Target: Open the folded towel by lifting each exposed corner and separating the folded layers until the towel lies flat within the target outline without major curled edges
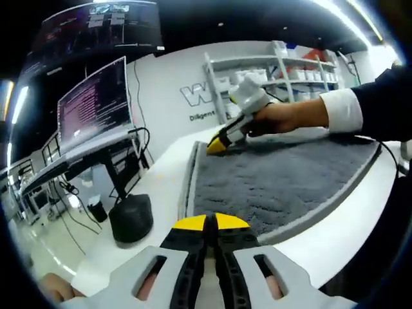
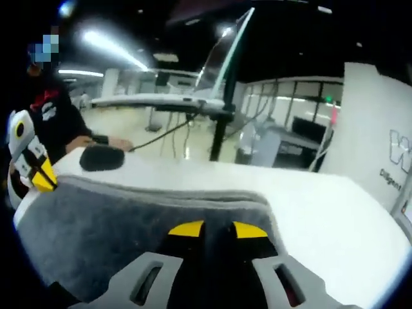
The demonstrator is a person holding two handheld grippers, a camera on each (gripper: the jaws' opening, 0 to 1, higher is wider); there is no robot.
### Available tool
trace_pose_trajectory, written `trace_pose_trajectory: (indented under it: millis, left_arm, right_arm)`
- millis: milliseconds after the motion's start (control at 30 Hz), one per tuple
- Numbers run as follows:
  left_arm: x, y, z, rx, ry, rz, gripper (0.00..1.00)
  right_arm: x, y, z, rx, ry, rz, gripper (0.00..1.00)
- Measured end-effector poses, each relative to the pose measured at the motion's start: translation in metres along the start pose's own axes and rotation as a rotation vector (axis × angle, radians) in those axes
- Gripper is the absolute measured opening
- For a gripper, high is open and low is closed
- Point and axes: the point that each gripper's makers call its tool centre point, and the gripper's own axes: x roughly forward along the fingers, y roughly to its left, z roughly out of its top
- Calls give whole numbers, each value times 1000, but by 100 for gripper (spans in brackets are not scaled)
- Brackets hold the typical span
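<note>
In the left gripper view the left gripper (image 1: 210, 225) has its yellow-tipped fingers (image 1: 190, 223) pressed together at the near edge of the grey towel (image 1: 277, 180), with only a thin dark seam between them. Whether towel cloth is caught in that seam cannot be told.

In the right gripper view the right gripper (image 2: 217, 230) has its fingers (image 2: 187, 228) apart, with a dark gap between the yellow tips, which sit over the towel (image 2: 103, 225) near its pale border.

The towel lies spread on the white surface (image 1: 161, 180), its lighter hem showing along the edges. Across it, in the left gripper view, a hand (image 1: 283, 116) in a dark sleeve with a white cuff holds the right gripper (image 1: 222, 143) down at the far corner.

Beyond the towel's edge a black monitor base (image 1: 131, 219) stands on the surface, with a lit monitor (image 1: 93, 106) above it. White shelving (image 1: 283, 71) stands against the far wall.
</note>
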Motion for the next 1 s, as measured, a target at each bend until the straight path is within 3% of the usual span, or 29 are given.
trace_pose_trajectory:
  millis: [367, 767, 867, 1000]
  left_arm:
    - [-1, -1, -2, 14, 12, -2, 1]
    - [-4, 1, -5, -27, 6, -18, 1]
    - [-4, 1, -5, -35, 5, -23, 1]
    - [-3, 2, -6, -14, 2, -17, 1]
  right_arm:
    - [22, -20, 6, 41, -21, -32, 0]
    - [44, -12, -3, -4, -29, -20, 0]
    - [46, -15, -3, 39, -54, -13, 0]
    - [43, -7, -5, 156, -68, 13, 0]
